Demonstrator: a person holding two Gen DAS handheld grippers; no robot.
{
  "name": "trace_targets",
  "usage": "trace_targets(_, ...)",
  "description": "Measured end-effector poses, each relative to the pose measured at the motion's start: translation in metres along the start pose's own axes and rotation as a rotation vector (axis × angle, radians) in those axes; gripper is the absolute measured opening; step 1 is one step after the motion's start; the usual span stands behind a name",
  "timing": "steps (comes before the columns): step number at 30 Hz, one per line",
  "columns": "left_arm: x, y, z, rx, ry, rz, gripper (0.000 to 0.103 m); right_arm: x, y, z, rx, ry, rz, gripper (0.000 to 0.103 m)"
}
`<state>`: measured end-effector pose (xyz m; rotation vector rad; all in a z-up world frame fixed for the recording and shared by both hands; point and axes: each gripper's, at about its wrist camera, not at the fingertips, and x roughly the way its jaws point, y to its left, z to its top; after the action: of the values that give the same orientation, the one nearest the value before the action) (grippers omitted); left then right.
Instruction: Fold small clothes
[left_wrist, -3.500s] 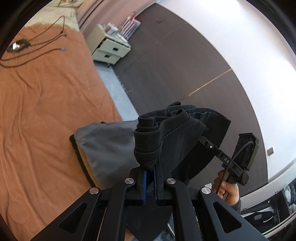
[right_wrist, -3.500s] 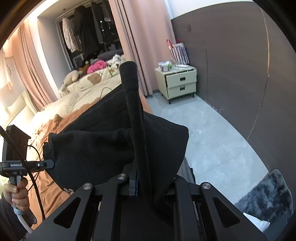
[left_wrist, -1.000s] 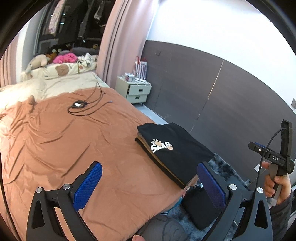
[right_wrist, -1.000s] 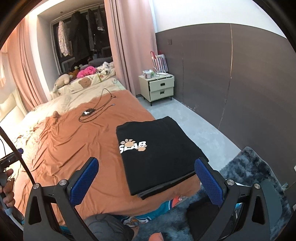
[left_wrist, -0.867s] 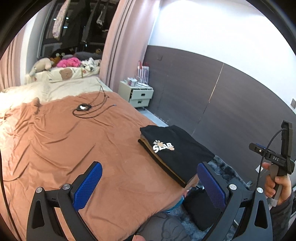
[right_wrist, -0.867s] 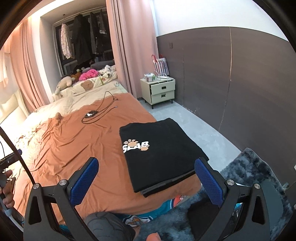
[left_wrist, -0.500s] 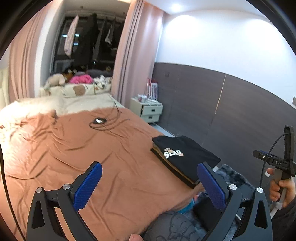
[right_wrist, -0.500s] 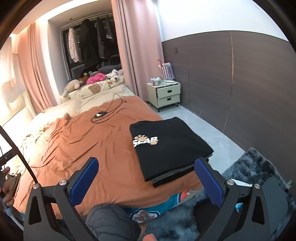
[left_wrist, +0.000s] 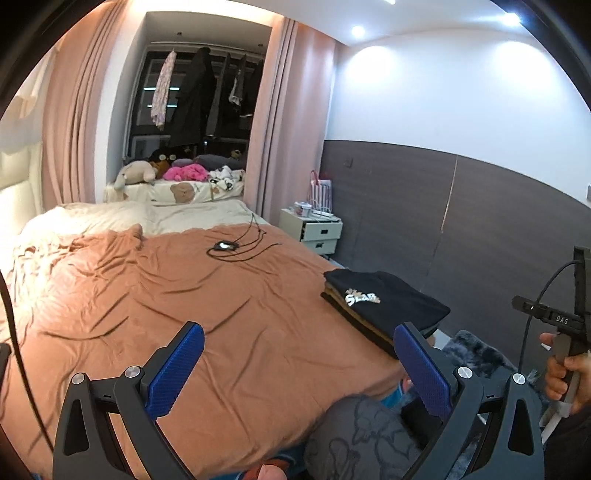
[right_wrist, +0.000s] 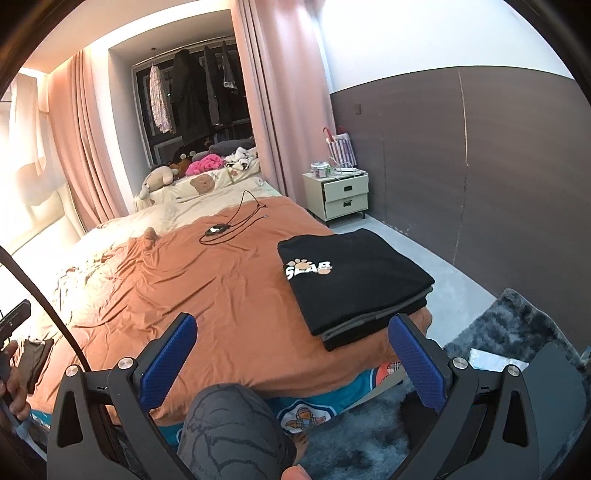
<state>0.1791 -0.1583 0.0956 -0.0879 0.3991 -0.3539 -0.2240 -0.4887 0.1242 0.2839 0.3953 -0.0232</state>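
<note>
Both grippers have let go since 3.5 seconds back, when each was clenched on bunched black cloth: the left gripper (left_wrist: 295, 373) and the right gripper (right_wrist: 291, 363) now hover released, jaws spread wide and empty, pulled back off the near edge of the bed. The folded black T-shirt with a white and tan paw-print logo (right_wrist: 351, 273) has come to rest flat on top of the stack of folded clothes (right_wrist: 373, 325), which sits at the near right corner of the bed covered by a rust-orange sheet (right_wrist: 184, 288). That suggests this garment's fold is finished and the next piece is due, though no unfolded garment shows on the sheet. The shirt is soft matte knit, squared into a neat rectangle with crisp edges; at least 2 grey and tan layers peek out beneath it. The sheet is thin and heavily wrinkled. A black coiled cable (left_wrist: 236, 247) lies well apart, toward the far edge. The gripper pads are ribbed blue rubber (left_wrist: 177, 369) on black rigid arms. A shaggy grey rug (right_wrist: 524, 328) lies on the floor beside the bed.
</note>
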Motion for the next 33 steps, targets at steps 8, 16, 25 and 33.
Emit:
trace_targets(8,-0.034,0.004,-0.030,0.013,-0.024,0.055,0.103,-0.014,0.014,-0.035,-0.003,-0.002,0.004,0.103)
trace_targets(16,-0.067,0.007,-0.061,-0.013,-0.046,0.105,0.103,-0.020,0.029,-0.062,-0.054,0.016,-0.005,0.103)
trace_targets(25,-0.076,0.009,-0.095,-0.026,-0.030,0.146,0.103,-0.023,0.043,-0.082,-0.079,0.041,-0.001,0.103)
trace_targets(33,-0.074,0.012,-0.117,-0.042,-0.014,0.155,0.103,-0.019,0.060,-0.092,-0.108,0.043,0.005,0.103)
